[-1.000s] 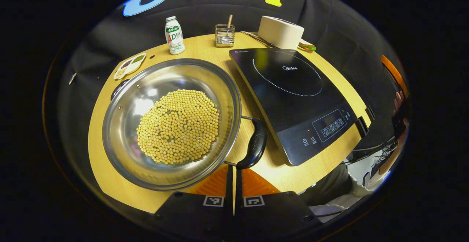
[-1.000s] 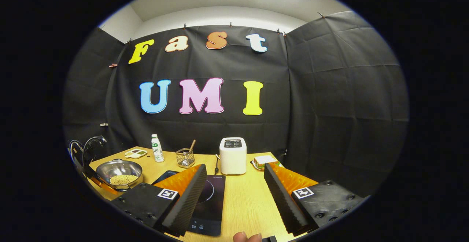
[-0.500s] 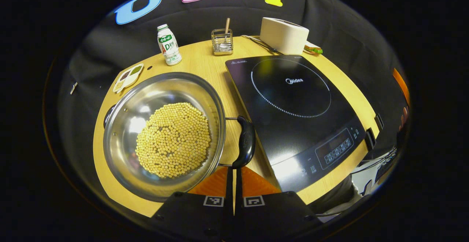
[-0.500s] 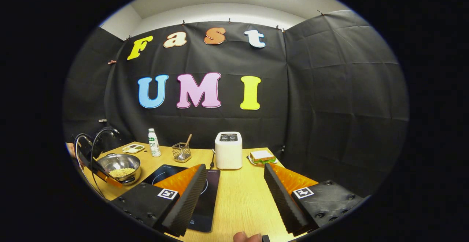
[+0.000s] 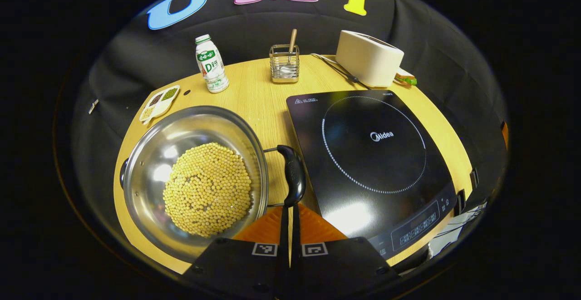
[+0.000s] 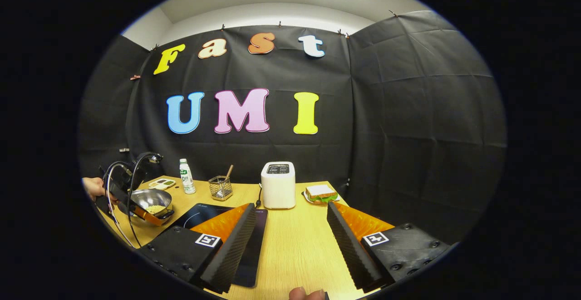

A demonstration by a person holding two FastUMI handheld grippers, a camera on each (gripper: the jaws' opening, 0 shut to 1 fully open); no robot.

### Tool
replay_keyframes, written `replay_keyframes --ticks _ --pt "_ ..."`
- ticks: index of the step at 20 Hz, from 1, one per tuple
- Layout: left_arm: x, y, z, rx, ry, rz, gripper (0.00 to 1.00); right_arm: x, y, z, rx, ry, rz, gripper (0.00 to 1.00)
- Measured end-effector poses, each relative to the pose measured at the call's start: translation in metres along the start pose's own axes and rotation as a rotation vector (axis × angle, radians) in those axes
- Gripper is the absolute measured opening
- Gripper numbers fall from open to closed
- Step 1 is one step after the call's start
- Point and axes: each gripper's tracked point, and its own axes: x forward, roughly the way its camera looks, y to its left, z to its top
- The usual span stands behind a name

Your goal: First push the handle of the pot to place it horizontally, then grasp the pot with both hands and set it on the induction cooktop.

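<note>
The pot (image 5: 195, 182), full of yellow beans (image 5: 208, 189), sits on the left part of the counter (image 5: 258, 95), just beside the black cooktop (image 5: 372, 154), its dark handle (image 5: 293, 179) lying between the two. The left gripper (image 5: 289, 209) has its jaws pressed together with nothing held, tips right at the near end of that handle. The right gripper (image 6: 290, 227) hangs over the counter's near edge, jaws spread wide and empty, toaster (image 6: 278, 184) and sandwich (image 6: 321, 193) beyond.

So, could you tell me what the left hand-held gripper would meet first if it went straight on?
Probably the pot's black handle: the left hand-held gripper is shut, with its tips right at the handle's near end.
</note>
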Motion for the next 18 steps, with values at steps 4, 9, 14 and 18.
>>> replay_keyframes --ticks 4,9,14,18 --pt "0.007 0.0 0.014 -0.01 -0.006 0.012 0.05 0.002 -0.001 -0.001 0.001 0.005 -0.001 0.98" --pt "0.001 -0.004 0.019 -0.004 -0.051 -0.011 0.05 0.006 0.01 0.004 0.026 0.001 0.016 0.98" --pt "-0.054 0.001 0.044 0.02 -0.285 -0.042 0.29 0.011 0.041 0.002 0.072 0.044 0.086 0.99" --pt "-0.114 0.065 0.065 -0.065 -0.471 0.068 0.9 0.019 0.093 -0.003 0.158 0.149 0.193 0.98"
